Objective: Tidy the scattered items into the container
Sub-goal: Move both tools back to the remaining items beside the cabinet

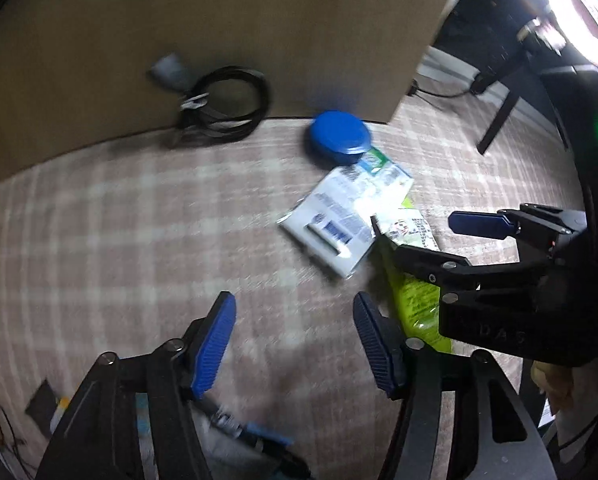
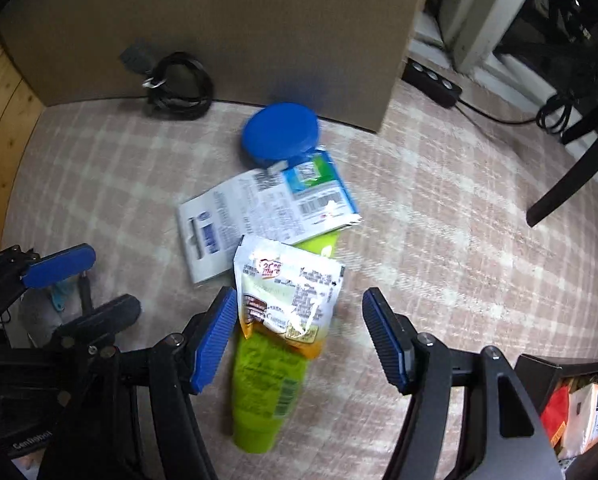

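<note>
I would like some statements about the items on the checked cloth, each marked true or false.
1. The white sachet lies on top of the green tube. True.
2. The blue round lid is inside the cardboard box. False: it lies on the cloth before the box.
3. The right tool is open above the sachet. True.
4. The left tool holds the black cable. False: it is open and empty; the coiled cable lies by the box.

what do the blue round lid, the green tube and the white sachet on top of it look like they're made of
Blue round lid: likely moulded plastic, smooth with a dull sheen and even colour.
Green tube: probably soft glossy plastic, printed, flattening away from its cap end.
White sachet: seemingly thin plastic or foil film; it is crinkled, with bright glare spots and a ragged top edge.
</note>
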